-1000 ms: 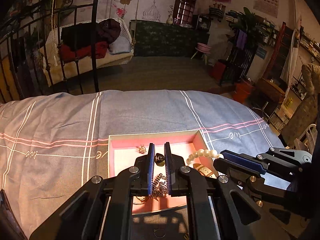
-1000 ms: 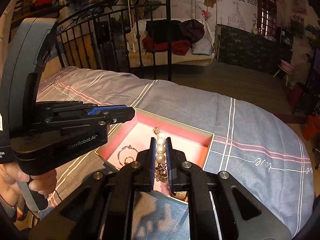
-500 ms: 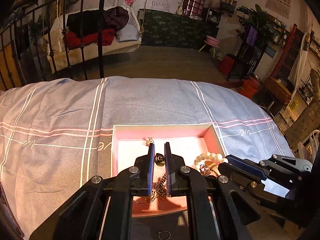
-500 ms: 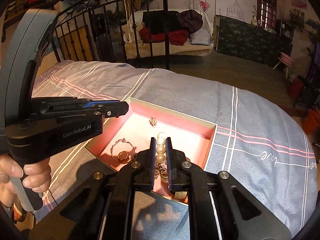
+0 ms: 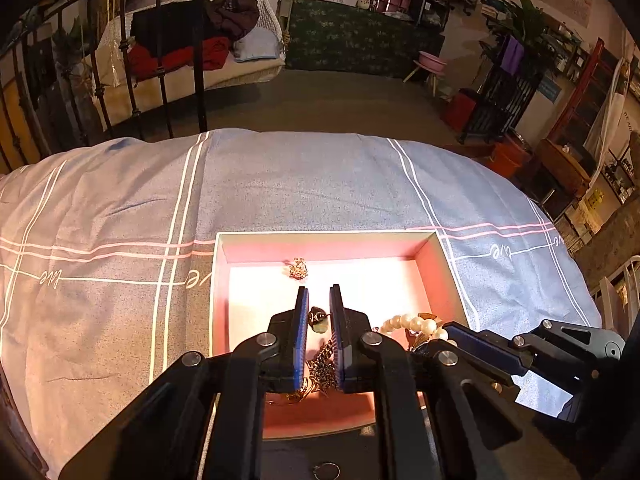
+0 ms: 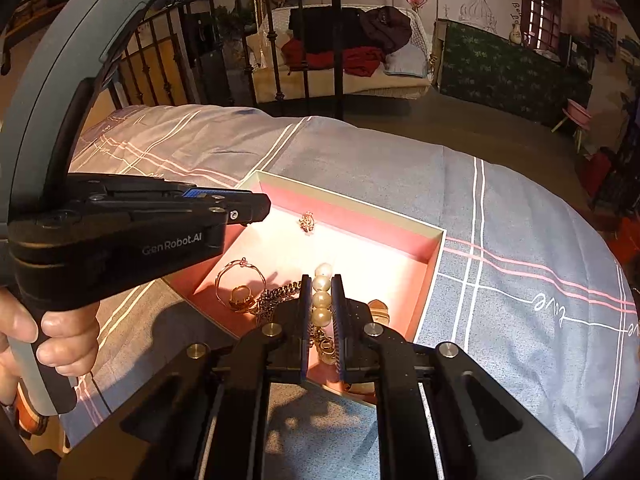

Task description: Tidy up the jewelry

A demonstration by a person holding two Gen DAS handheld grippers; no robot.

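Note:
A pink-lined jewelry box (image 5: 434,258) (image 6: 430,258) lies open on the bed. My left gripper (image 5: 319,304) hovers over it, shut on a small dark stud earring (image 5: 318,315). A dark chain (image 5: 322,368) lies under its fingers. My right gripper (image 6: 321,286) is shut on a pearl bracelet (image 6: 322,294), also seen in the left wrist view (image 5: 412,323). A small gold brooch (image 5: 298,269) (image 6: 307,222) lies near the box's far wall. A thin gold bangle (image 6: 240,276) and a gold ring (image 6: 242,298) lie in the box's left part.
The box sits on a grey-blue bedspread (image 5: 280,184) with white and pink lines. A black iron bed rail (image 5: 160,60) stands at the far edge. A small ring (image 5: 326,471) lies near the box's near side.
Both grippers have risen slightly and the view has tilted down, so the whole box shows. Both stay shut on their pieces.

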